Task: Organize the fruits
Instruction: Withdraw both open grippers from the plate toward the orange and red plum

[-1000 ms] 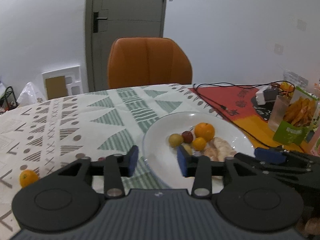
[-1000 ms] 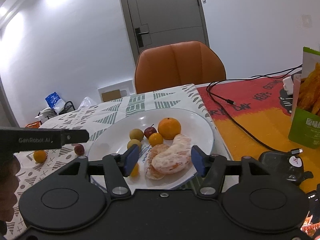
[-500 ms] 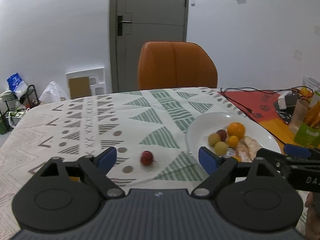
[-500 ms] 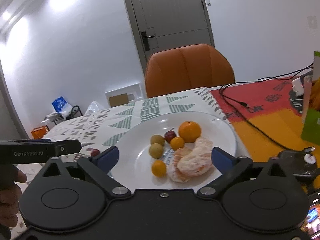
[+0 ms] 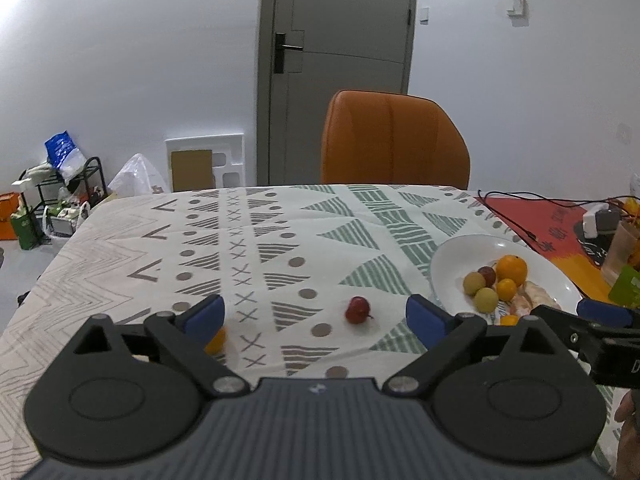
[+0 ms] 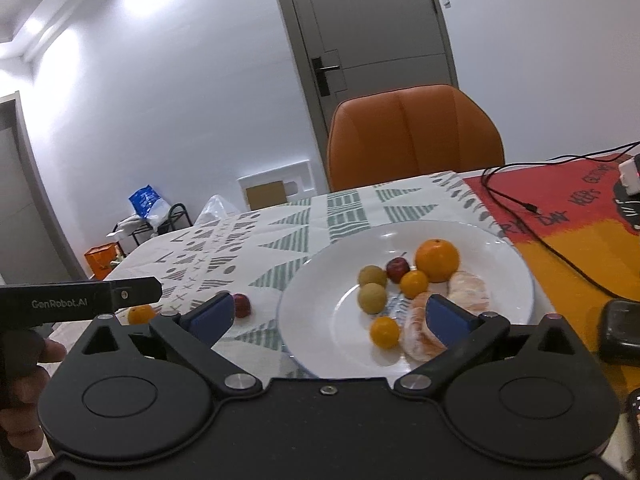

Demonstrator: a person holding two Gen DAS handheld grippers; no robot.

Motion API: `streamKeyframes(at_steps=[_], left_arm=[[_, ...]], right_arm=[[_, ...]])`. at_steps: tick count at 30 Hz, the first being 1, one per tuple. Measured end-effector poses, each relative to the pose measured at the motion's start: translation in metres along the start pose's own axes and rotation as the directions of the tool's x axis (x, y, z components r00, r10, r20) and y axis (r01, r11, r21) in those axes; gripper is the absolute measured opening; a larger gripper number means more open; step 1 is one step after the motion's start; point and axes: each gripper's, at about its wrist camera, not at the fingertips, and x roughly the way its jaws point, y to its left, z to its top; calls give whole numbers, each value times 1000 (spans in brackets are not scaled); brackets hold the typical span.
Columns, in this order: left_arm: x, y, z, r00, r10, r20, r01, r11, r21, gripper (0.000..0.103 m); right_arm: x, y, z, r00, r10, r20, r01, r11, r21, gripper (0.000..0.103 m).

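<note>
Fruits lie in two places: most sit on the white plate, two remain loose on the patterned tablecloth. On the plate a large orange stands at the back, touching a small red fruit and a small orange fruit; two yellow-green round fruits sit to their left, another small orange one lies nearer the front, and peeled citrus segments rest at the right, partly hidden by a blue pad. Off the plate, a small red fruit on the cloth lies between the spread fingers of the left gripper, touching neither. A small orange fruit sits just behind that gripper's left pad, mostly hidden. The left gripper's fingers are wide apart and empty. The right gripper hovers over the plate's near edge, its fingers also wide and empty. An orange chair stands behind the table.
</note>
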Motion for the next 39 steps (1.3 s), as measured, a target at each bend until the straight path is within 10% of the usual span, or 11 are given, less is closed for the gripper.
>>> streamKeyframes(at_steps=[39], left_arm=[[23,90,-12,997,50,-54,-59,982,-181,86]], right_arm=[[64,75,3,988,120,-100,-133,982,-132,102]])
